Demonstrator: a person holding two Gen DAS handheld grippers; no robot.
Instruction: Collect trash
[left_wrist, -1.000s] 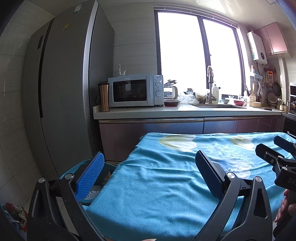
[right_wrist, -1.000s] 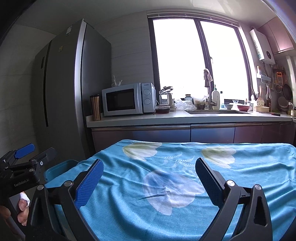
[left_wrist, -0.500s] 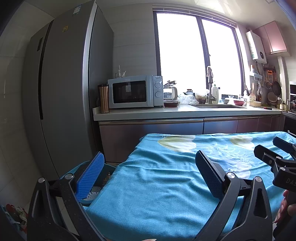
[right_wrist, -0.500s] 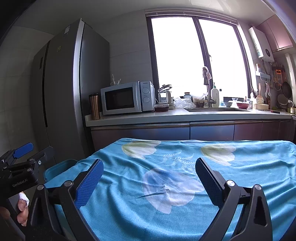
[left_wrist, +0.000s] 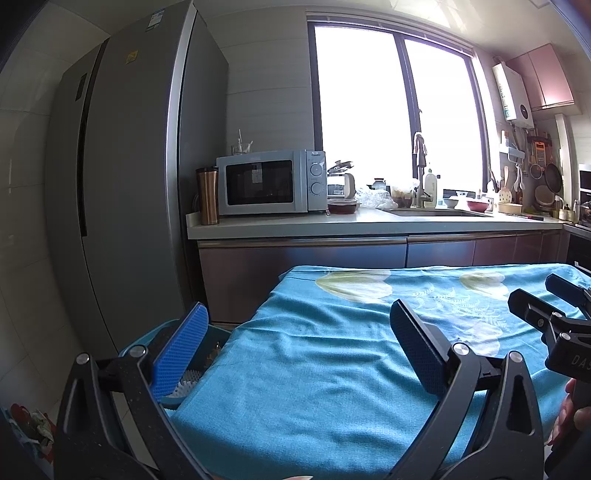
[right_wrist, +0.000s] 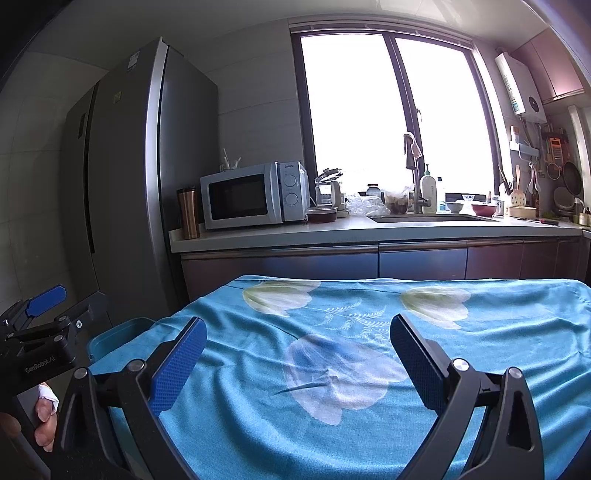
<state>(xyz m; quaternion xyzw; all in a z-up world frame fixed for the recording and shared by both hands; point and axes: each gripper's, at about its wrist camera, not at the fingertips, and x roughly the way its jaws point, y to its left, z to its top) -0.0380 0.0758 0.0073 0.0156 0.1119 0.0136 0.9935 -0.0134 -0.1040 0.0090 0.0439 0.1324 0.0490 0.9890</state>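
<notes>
My left gripper (left_wrist: 299, 330) hangs open over the near left corner of a table under a blue flowered cloth (left_wrist: 332, 369), nothing between its blue pads. A teal bin (left_wrist: 207, 347) stands on the floor just left of the table, partly behind the left finger, with scraps and something white inside. My right gripper (right_wrist: 297, 345) is open and empty above the middle of the same cloth (right_wrist: 480, 350). The teal bin (right_wrist: 114, 334) peeks out at the table's left edge. Each gripper shows at the edge of the other's view: the right gripper (left_wrist: 550, 314), the left gripper (right_wrist: 48, 314). No trash lies on the cloth.
A tall grey fridge (left_wrist: 122, 184) stands left. Behind the table runs a counter (left_wrist: 369, 225) with a microwave (left_wrist: 269, 182), a steel tumbler (left_wrist: 207, 195), kettle, sink and dishes. Crumpled red and white litter (left_wrist: 33, 424) lies on the floor at lower left.
Both views have tilted slightly upward, so the counter and table sit a little lower in frame. Both grippers stay open and empty.
</notes>
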